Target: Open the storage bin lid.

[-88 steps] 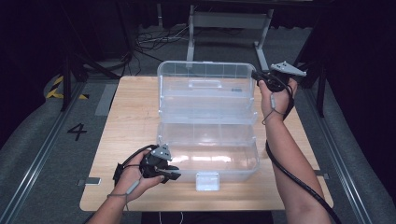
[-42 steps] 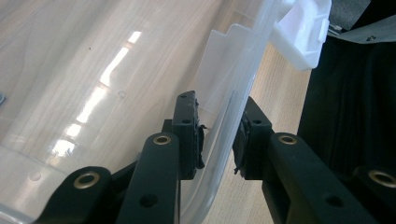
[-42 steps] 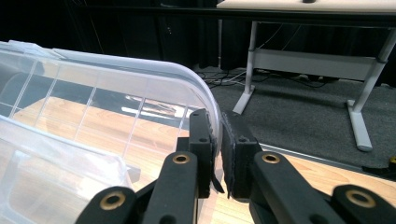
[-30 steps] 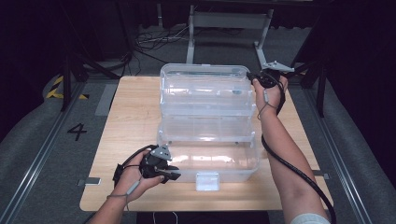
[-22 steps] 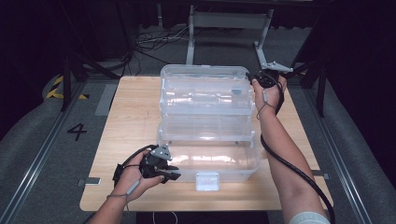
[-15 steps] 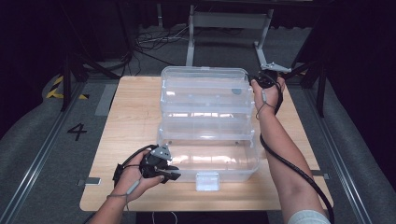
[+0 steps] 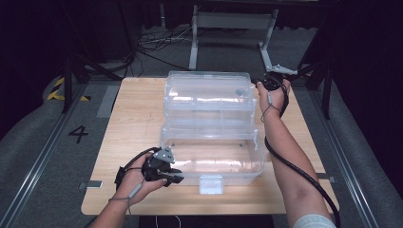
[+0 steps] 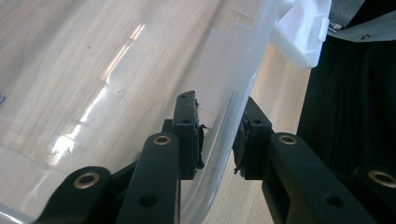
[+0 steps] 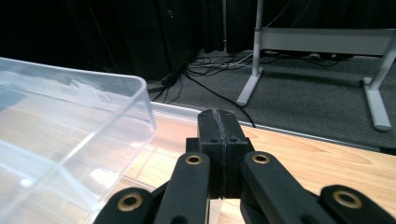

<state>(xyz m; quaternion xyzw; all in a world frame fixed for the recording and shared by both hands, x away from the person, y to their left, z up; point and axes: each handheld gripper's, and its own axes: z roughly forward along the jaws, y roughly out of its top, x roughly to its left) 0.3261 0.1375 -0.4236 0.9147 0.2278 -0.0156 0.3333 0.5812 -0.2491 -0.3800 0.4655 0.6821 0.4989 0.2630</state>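
A clear plastic box (image 7: 211, 128) with stepped, fold-out tiers stands open in the middle of a pale wooden table (image 7: 133, 109), its tiers rising toward the far side. A white latch (image 7: 211, 184) hangs on its near wall.

The left gripper (image 7: 172, 177) sits at the box's near left corner. In the left gripper view its jaws straddle the thin clear wall (image 8: 224, 135), one pad inside and one outside, and they seem to pinch it. The right gripper (image 7: 259, 85) is at the far right, beside the top tier (image 7: 206, 88). Its jaws have just been closing and now press flat together with nothing between them, as the right gripper view shows.

The box looks light and empty. Its walls are thin, smooth and glossy, so they are probably slippery and may flex under a hard squeeze. The hinged tiers are likely to swing when pushed, so one corner held steady should keep the whole box from sliding. The rims and corners appear the stiffest places to take hold, and the latch is probably the most breakable part.

A painted number 4 (image 7: 78, 134) is readable on the grey floor (image 7: 43, 137) to the left of the table. No brand or label is legible on the box.
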